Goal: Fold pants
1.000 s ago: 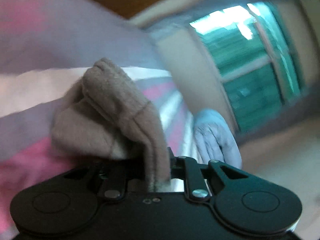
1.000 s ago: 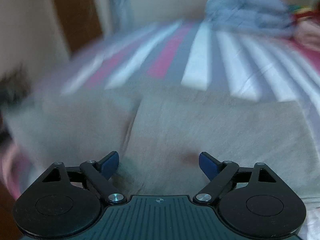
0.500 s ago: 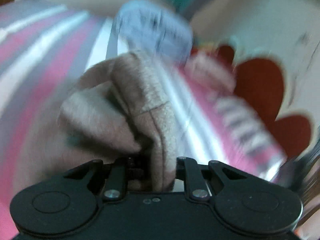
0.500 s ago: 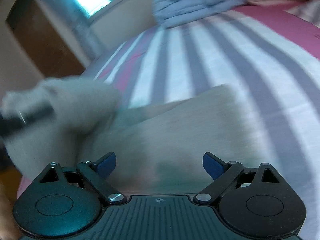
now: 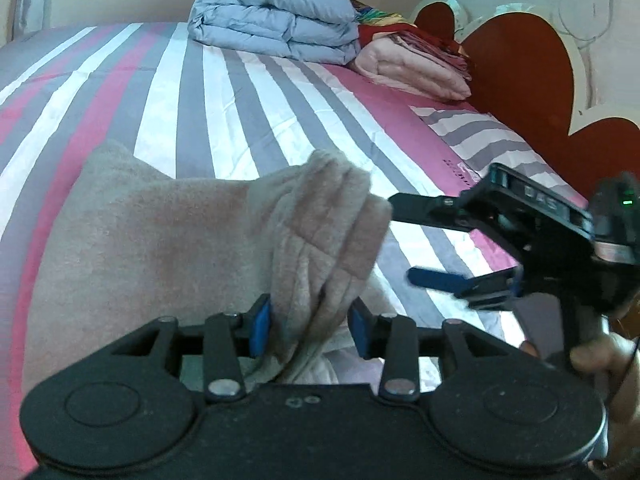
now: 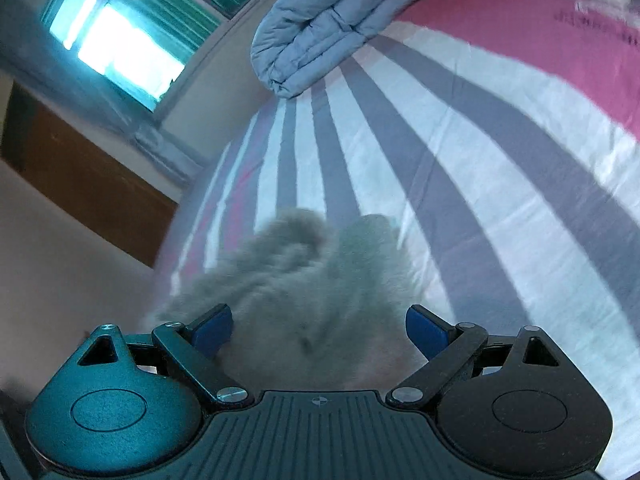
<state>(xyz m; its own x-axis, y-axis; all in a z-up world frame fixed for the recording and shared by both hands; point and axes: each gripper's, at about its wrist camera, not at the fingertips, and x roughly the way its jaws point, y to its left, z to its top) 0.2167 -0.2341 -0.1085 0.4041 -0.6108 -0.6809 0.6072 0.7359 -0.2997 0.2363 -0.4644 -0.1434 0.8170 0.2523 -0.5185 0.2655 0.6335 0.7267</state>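
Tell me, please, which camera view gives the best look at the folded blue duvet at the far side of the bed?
The left wrist view: there the blue duvet lies upright, sharp and whole on the striped bed, beside the pink bedding. The right wrist view shows it tilted and cut off by the top edge.

beige fleece pants (image 5: 160, 240), bunched fold, on striped bed (image 5: 192, 92)

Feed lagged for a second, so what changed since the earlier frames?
The left claw carried the bunched pants across the bed and has just been opening; the fabric sits loose between its pads. The right claw stays open and empty.
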